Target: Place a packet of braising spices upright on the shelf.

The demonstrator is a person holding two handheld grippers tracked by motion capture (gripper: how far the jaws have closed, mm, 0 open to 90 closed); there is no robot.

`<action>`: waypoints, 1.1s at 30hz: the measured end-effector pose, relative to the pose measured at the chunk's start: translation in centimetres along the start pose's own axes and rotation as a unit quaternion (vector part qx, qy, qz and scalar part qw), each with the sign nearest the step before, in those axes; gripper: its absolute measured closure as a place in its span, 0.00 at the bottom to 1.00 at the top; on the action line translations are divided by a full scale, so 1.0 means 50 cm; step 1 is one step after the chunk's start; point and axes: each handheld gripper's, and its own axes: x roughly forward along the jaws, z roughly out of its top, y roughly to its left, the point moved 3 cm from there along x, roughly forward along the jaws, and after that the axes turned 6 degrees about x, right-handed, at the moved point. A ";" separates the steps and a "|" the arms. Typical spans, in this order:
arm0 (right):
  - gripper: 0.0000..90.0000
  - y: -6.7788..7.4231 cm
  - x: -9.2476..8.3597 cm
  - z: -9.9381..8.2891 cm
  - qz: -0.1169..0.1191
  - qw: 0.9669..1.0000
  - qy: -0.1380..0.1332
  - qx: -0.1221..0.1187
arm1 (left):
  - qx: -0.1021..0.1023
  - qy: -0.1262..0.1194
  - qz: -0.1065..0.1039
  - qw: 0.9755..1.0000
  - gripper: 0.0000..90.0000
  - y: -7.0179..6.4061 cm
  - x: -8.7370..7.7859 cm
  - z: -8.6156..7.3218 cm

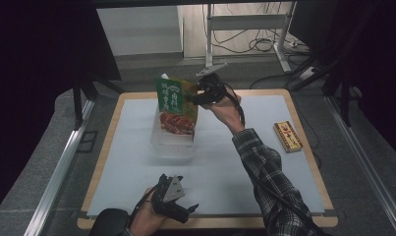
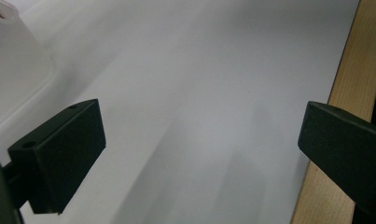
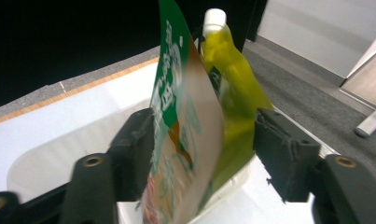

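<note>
Two grippers, one at the pouches.
Right gripper (image 1: 194, 97), arm outstretched, jaws spread about green pouch (image 1: 176, 105) standing in clear tub (image 1: 172, 142); left gripper (image 1: 189, 209) resting near, spread, empty.

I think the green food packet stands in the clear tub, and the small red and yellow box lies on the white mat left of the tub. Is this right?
Not quite. The green food packet does stand in the clear tub, but the small red and yellow box lies on the white mat right of the tub, as the high view shows.
</note>
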 end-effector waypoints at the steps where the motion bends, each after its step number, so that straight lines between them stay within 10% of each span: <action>1: 0.37 -0.002 -0.002 -0.004 -0.001 1.000 0.000 -0.001 | 0.000 0.000 0.000 1.000 0.01 0.000 0.000 0.000; 33: 0.02 -0.027 -0.077 -0.093 0.046 0.998 0.030 0.040 | 0.002 0.005 0.001 1.000 0.01 -0.002 0.005 0.000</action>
